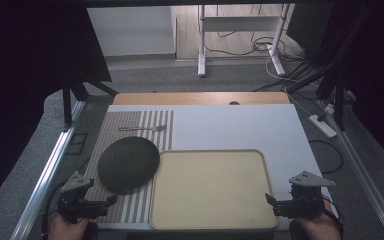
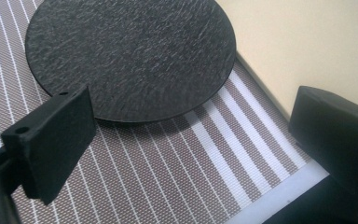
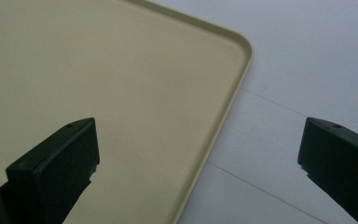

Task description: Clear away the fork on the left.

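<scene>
both pairs of fingers spread wide, nothing between them, nothing touched. left gripper [image 1: 111, 200] at lower left of the high view, held over the near part of a brown-and-white striped woven placemat [image 1: 130, 205]; in its own view [image 2: 186, 154] the two black jaws sit at lower left and right edge of frame with bare striped mat [image 2: 168, 182] in the gap. right gripper [image 1: 270, 199] at lower right of the high view, jaws pointing toward the near right corner of the tray; own view [image 3: 198, 154] has one jaw over the tray, the other over the white table surface [image 3: 307, 56], the tray rim running between them.

round dark textured slate-like plate [image 1: 128, 163] lies flat on the placemat, left of centre, its right edge just beside the beige rounded-rectangle plastic tray [image 1: 210, 187]; same plate [image 2: 130, 56] at upper half of the left gripper view, tray [image 2: 317, 42] at upper right. tray [image 3: 98, 84] bare. small metal fork [image 1: 143, 128] lies across the far end of the mat, upper left of the tabletop, well apart from the plate.
</scene>
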